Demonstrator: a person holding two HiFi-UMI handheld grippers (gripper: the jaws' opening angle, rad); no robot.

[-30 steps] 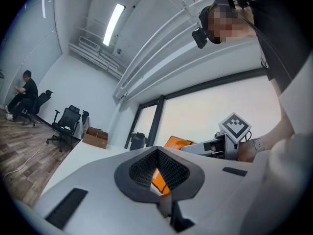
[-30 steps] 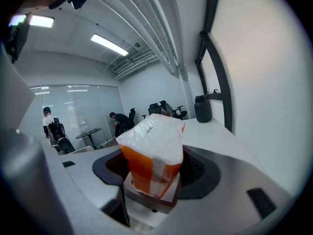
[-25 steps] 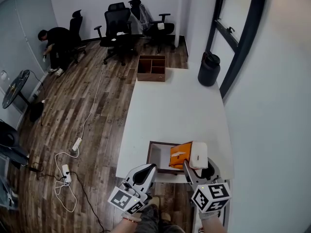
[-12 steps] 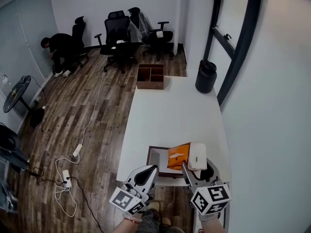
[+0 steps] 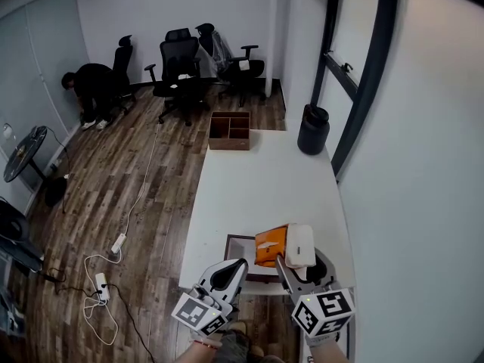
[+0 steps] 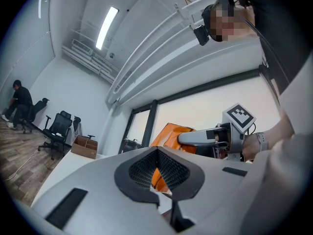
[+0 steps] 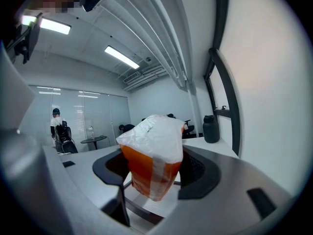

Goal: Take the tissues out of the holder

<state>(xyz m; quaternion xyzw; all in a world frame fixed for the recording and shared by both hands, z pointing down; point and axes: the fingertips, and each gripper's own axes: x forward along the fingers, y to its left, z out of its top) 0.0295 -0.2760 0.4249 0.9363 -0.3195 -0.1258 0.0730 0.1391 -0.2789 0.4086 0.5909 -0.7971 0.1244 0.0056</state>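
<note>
The right gripper (image 5: 293,257) is clamped on the orange tissue pack (image 5: 272,245), which is up out of the brown holder (image 5: 240,240) at the near edge of the white table (image 5: 257,180), so I reckon only setting it down is left, while the left gripper (image 5: 224,275) hangs closed and empty.

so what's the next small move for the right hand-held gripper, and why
Probably carry the tissue pack away from the holder and lower it onto the bare white table. The right hand-held gripper is clamped on the pack, which hangs lifted clear of the holder rather than in it, so only setting it down seems left.
</note>
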